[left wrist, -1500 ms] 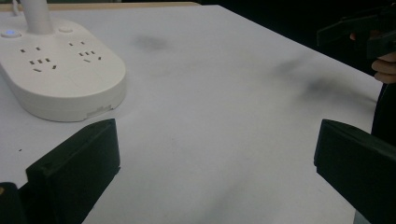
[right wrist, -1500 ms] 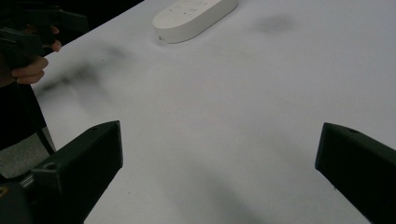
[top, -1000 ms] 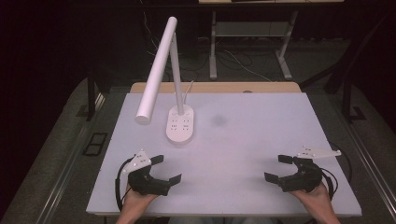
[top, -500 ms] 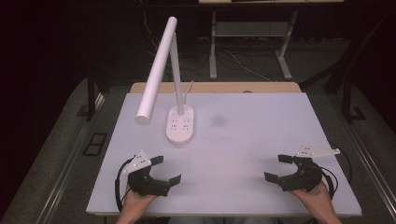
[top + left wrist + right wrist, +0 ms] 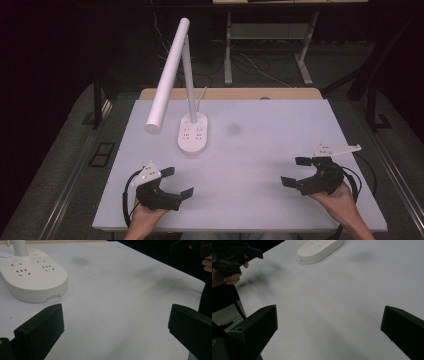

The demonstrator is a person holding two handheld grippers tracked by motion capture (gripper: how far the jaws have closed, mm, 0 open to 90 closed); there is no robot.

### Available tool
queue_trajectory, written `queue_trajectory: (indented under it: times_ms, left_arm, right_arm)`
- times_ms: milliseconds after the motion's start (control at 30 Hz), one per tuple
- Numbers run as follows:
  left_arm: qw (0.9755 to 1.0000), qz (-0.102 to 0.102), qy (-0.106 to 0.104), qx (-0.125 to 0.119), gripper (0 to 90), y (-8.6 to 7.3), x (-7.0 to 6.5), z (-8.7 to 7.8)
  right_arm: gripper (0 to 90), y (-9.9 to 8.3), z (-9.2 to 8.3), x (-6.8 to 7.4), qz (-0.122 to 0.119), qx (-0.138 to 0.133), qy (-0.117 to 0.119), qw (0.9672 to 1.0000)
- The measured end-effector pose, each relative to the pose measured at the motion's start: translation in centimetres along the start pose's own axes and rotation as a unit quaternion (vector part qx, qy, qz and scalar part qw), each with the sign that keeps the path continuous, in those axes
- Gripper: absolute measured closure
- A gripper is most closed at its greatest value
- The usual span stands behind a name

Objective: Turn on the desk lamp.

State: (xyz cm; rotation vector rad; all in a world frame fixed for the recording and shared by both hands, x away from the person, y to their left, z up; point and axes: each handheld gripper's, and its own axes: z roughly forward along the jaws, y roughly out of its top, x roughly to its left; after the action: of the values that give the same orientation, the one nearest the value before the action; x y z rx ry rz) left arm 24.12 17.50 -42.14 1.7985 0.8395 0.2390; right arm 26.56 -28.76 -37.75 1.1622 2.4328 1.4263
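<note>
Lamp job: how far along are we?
Nothing looks done: the white desk lamp with the socket-strip base stands untouched at the back left of the white table. Nothing is in hand: the left gripper and right gripper sit open and empty near the front edge. The reach to the lamp is left.

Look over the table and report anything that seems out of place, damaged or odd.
Nothing is spilled or broken. The one oddity is a dark smudge on the white table, just right of the lamp base. Both the left gripper and right gripper rest open, apart from the lamp.
</note>
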Motion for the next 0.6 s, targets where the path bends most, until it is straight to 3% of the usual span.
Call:
queue_trajectory:
  times_ms: [600]
  left_arm:
    - [1.0,-0.001,0.0,-0.001,0.0,0.0,0.1,-0.1]
  right_arm:
    - [0.6,4.3,2.4,0.7,-0.037,0.021,0.016,0.9989]
